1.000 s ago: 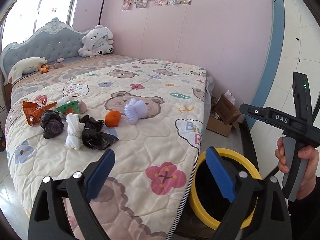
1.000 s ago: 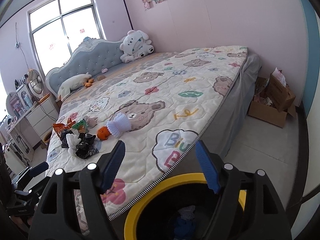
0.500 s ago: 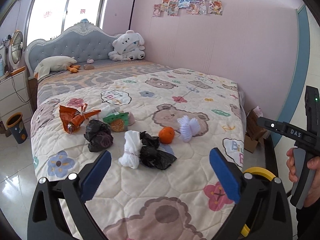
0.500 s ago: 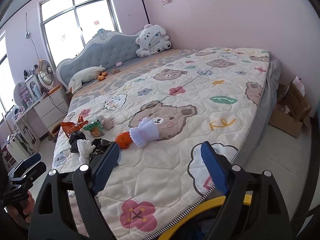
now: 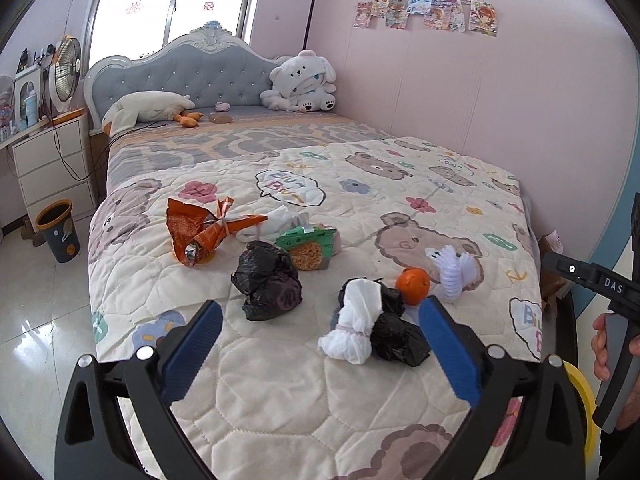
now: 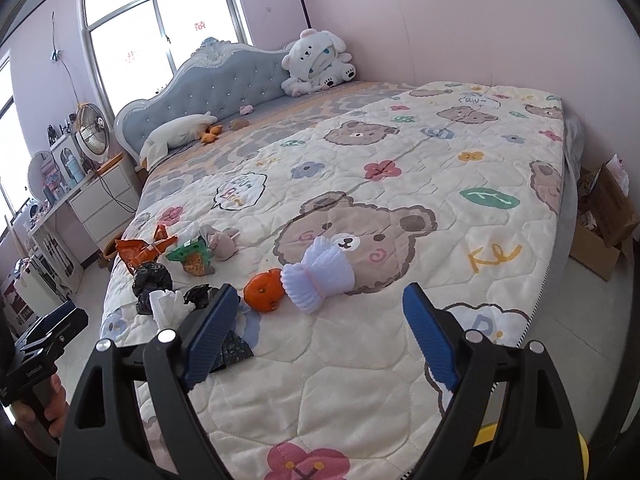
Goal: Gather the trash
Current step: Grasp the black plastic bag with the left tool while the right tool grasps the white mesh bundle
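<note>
Trash lies on the quilted bed (image 5: 280, 392): an orange foil wrapper (image 5: 200, 230), a green snack packet (image 5: 310, 244), a black bag (image 5: 268, 280), a white tied bag (image 5: 354, 326) against another black bag (image 5: 396, 340), an orange (image 5: 413, 280) and white foam netting (image 5: 454, 272). My left gripper (image 5: 320, 348) is open and empty, just short of the white bag. My right gripper (image 6: 320, 330) is open and empty, near the orange (image 6: 264, 290) and netting (image 6: 318, 274). A yellow-rimmed bin (image 5: 580, 408) stands at the bed's near corner.
Plush toys (image 5: 300, 86) and a pillow lie at the headboard. A white nightstand (image 5: 52, 168) with a fan and a small dark bin (image 5: 58, 230) stand left of the bed. Cardboard boxes (image 6: 604, 220) sit on the floor to the right. The pink wall runs behind.
Both grippers have swung left, away from the yellow bin and toward the trash on the bed. The bin has slid almost out of both views. Both stay open.
</note>
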